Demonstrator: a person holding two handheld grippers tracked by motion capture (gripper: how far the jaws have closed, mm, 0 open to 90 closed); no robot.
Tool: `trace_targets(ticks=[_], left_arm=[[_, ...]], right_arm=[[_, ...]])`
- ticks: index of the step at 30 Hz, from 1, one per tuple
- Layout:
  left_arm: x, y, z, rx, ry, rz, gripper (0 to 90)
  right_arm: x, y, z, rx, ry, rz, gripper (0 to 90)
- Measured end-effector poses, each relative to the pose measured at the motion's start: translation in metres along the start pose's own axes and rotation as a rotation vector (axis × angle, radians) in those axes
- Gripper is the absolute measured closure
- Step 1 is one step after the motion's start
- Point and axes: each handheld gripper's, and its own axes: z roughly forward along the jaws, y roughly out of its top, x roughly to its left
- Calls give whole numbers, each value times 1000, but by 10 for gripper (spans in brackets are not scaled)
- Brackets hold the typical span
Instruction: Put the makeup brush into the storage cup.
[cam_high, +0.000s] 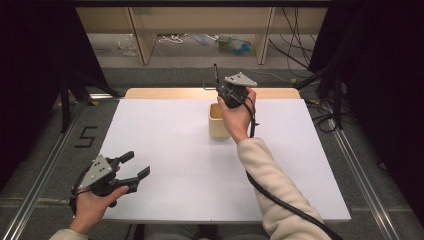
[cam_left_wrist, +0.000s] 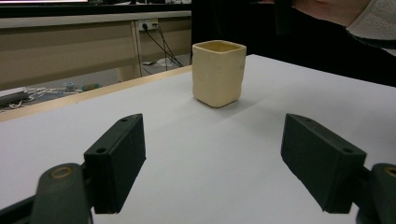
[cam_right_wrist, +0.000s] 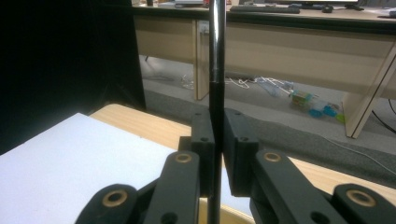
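A cream, squarish cup (cam_high: 217, 123) stands upright on the white tabletop (cam_high: 170, 150), right of centre towards the back. My right gripper (cam_high: 220, 90) hovers just above and behind it, shut on a thin dark rod (cam_high: 216, 72) that points upward. In the right gripper view the rod (cam_right_wrist: 216, 56) runs vertically between the pressed pads of that gripper (cam_right_wrist: 217, 128), its lower end hidden behind the jaws. My left gripper (cam_high: 136, 165) rests at the near left corner, open and empty. Its own view faces the cup (cam_left_wrist: 218, 72) across bare table, between the wide-set jaws (cam_left_wrist: 215, 144).
A wooden strip (cam_high: 165, 93) borders the white top at the back. Beyond it lie floor cables and litter (cam_high: 232, 45) between desk legs. A taped "5" (cam_high: 86, 136) marks the floor on the left. A metal rail (cam_high: 360, 175) runs along the right side.
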Motion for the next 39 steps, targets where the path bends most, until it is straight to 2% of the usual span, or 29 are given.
trace_targets(ticks=[8, 9, 10, 12, 14, 21, 28, 31, 34, 36, 39], left_arm=[[0, 0, 1, -3, -4, -2, 218], [1, 0, 1, -8, -10, 15, 218], [-1, 0, 1, -8, -16, -2, 218], [-1, 0, 1, -10, -23, -6, 218], [-2, 0, -1, 5, 7, -10, 218], [-3, -1, 0, 4, -8, -27, 218], [-6, -2, 1, 6, -17, -67, 218], [-9, -2, 1, 7, -17, -99, 218], [-8, -2, 0, 7, -7, -98, 218], [-6, -2, 0, 9, -2, -70, 218], [-5, -2, 1, 9, 0, -53, 218]], right_arm=[[-1, 0, 1, -2, -4, 10, 841], [-1, 0, 1, -1, -3, 12, 841], [-2, 0, 1, -2, -3, 12, 842], [-2, -1, 2, -3, 0, 15, 841], [-2, -1, 2, 2, -7, 12, 841], [-3, -3, 5, 4, -5, 10, 842], [-4, -4, 6, 6, -8, 13, 841], [-4, -4, 7, 6, -8, 12, 842], [-5, -5, 8, 5, -8, 12, 842], [-5, -5, 8, 7, -8, 13, 842], [-5, -6, 9, 10, -5, 17, 841]])
